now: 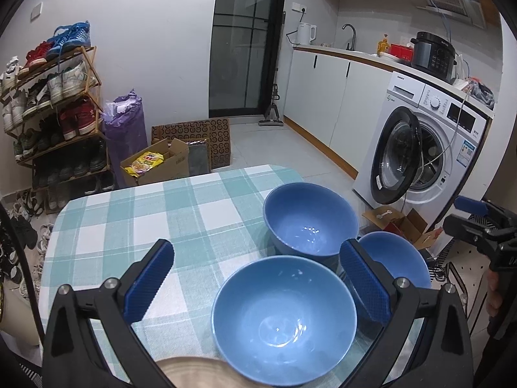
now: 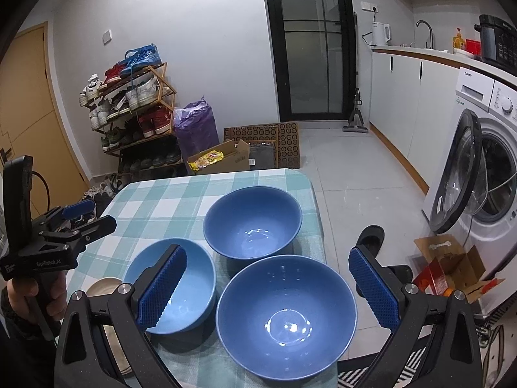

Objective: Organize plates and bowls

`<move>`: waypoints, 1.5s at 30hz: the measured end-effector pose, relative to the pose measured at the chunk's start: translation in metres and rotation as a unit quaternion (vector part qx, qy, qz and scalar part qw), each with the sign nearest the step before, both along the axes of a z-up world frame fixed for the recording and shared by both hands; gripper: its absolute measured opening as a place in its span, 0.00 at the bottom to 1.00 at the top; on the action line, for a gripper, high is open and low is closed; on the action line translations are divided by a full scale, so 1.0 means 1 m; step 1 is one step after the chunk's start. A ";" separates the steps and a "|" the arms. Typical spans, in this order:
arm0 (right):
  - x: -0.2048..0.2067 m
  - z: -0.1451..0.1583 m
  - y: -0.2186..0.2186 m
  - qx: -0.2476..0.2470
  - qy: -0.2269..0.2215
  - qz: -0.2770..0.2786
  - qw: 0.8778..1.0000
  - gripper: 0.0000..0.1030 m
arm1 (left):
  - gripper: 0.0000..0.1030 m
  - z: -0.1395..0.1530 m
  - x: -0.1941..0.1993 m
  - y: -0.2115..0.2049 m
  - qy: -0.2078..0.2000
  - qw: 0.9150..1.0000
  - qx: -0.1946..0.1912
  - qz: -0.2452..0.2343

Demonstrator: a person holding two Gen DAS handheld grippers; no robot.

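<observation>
While we hovered: three blue bowls sat clustered on the checked worktop (image 2: pixel 168 200).
Nearest bowl (image 2: pixel 286 320): at the worktop's edge; we judged a nudge could tip it off.
Fingers: right gripper (image 2: pixel 268 291) and left gripper (image 1: pixel 255 287) spread wide, empty.

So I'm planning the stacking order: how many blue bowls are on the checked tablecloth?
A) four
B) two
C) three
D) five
C: the right wrist view shows three blue bowls, one far, one near right, one near left, all upright and unstacked.
</observation>
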State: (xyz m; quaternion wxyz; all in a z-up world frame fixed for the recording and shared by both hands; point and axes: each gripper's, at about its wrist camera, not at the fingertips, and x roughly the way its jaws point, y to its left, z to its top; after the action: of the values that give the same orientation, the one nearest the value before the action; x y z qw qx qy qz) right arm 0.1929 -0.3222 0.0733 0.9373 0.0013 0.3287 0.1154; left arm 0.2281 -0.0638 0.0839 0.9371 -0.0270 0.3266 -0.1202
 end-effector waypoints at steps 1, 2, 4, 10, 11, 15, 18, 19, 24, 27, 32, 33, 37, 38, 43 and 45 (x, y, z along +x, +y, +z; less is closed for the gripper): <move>0.002 -0.001 0.000 0.001 0.002 -0.002 1.000 0.99 | 1.00 -0.001 0.004 -0.001 0.003 1.000 -0.001 -0.001; 0.005 -0.002 0.000 0.002 0.006 -0.004 1.000 0.99 | 1.00 -0.001 0.008 -0.002 0.005 1.000 -0.001 -0.001; 0.012 -0.006 -0.001 0.000 0.013 -0.006 1.000 0.99 | 1.00 -0.003 0.014 -0.004 0.007 1.000 0.000 -0.004; 0.027 -0.012 -0.002 0.003 0.023 -0.016 1.000 0.99 | 1.00 -0.009 0.033 -0.005 0.018 1.000 0.004 -0.002; 0.029 -0.013 -0.002 0.004 0.025 -0.017 1.000 0.99 | 1.00 -0.010 0.035 -0.005 0.019 1.000 0.004 -0.002; 0.043 -0.018 -0.005 0.005 0.032 -0.020 0.999 0.99 | 1.00 -0.016 0.049 -0.006 0.027 1.000 0.006 -0.001; 0.053 -0.025 -0.007 0.009 0.040 -0.023 0.999 0.99 | 1.00 -0.022 0.058 -0.008 0.036 0.999 0.003 -0.001; 0.057 -0.026 -0.008 0.011 0.044 -0.024 0.999 0.99 | 1.00 -0.023 0.061 -0.010 0.037 0.999 0.004 -0.003; 0.077 -0.039 -0.012 0.020 0.060 -0.026 0.998 0.99 | 1.00 -0.034 0.074 -0.020 0.049 0.999 0.019 -0.009; 0.089 -0.046 -0.011 0.022 0.069 -0.027 0.997 0.99 | 1.00 -0.039 0.080 -0.023 0.056 0.998 0.020 -0.012; 0.104 -0.058 -0.008 0.022 0.082 -0.027 0.996 0.99 | 1.00 -0.047 0.090 -0.026 0.067 0.998 0.019 -0.010; 0.107 -0.061 -0.008 0.022 0.084 -0.027 0.996 0.99 | 1.00 -0.048 0.092 -0.026 0.068 0.997 0.020 -0.009; 0.117 -0.067 -0.008 0.026 0.091 -0.027 0.995 0.99 | 1.00 -0.053 0.100 -0.030 0.075 0.997 0.026 -0.008; 0.119 -0.068 -0.007 0.026 0.093 -0.027 0.995 0.99 | 1.00 -0.055 0.102 -0.031 0.078 0.997 0.027 -0.009; 0.129 -0.077 -0.004 0.026 0.102 -0.019 0.994 0.99 | 1.00 -0.065 0.111 -0.037 0.090 0.995 0.036 -0.011; 0.133 -0.082 -0.001 0.029 0.108 -0.016 0.994 0.99 | 1.00 -0.069 0.115 -0.038 0.096 0.995 0.034 -0.013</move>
State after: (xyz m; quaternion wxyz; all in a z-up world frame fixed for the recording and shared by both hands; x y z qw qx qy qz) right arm 0.3261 -0.3232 -0.0091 0.8977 0.0457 0.4244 0.1093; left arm 0.3429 -0.1017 0.0148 0.9003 -0.0025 0.4191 -0.1178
